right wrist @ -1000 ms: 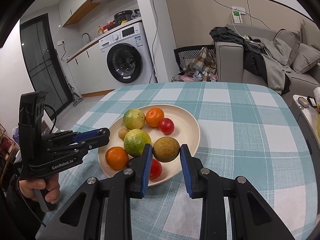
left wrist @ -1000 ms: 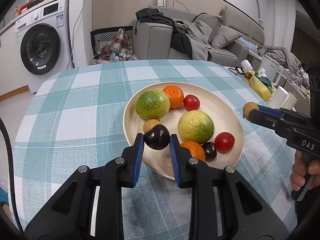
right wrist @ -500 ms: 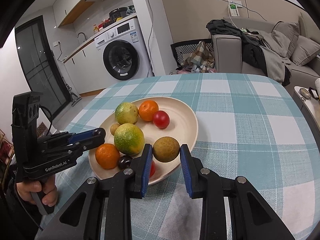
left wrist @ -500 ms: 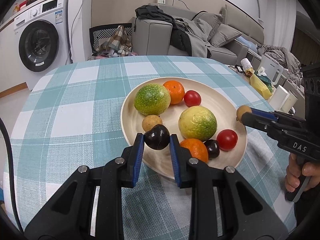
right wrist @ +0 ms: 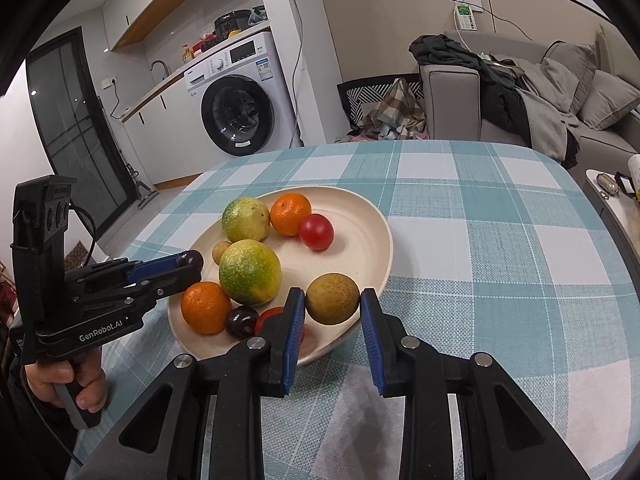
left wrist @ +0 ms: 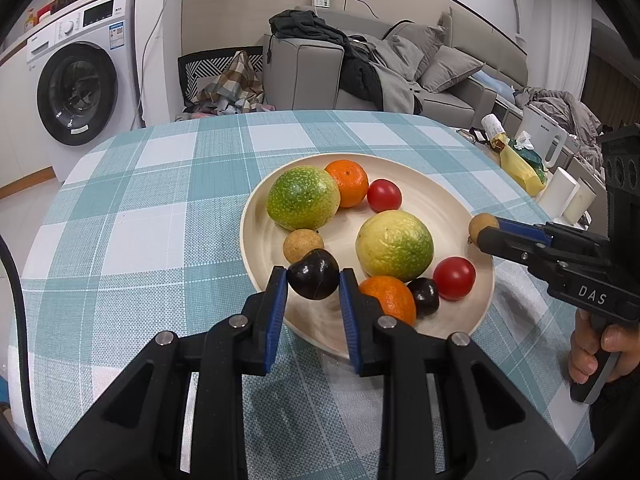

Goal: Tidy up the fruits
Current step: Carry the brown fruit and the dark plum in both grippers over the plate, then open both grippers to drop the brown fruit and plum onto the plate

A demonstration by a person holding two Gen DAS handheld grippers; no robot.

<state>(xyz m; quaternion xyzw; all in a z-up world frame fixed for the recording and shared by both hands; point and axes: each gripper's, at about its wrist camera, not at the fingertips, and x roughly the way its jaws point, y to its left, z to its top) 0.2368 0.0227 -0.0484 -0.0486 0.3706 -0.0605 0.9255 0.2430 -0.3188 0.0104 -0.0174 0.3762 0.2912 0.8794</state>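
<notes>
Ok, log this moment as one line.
left tongs: shut on dark fruit | right tongs: shut on brown fruit | both over plate

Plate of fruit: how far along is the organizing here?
Seven fruits already sit on the plate. In hand: left gripper clamps a dark plum, right gripper a brown round fruit, both at the plate. Left: releasing them.

White letters "DAS" stood on the black plastic body of the right gripper [left wrist: 484,236] — seen from the left wrist. "GenRobot.AI" ran in white along the black plastic body of the left gripper [right wrist: 191,266] — nothing else was legible.
</notes>
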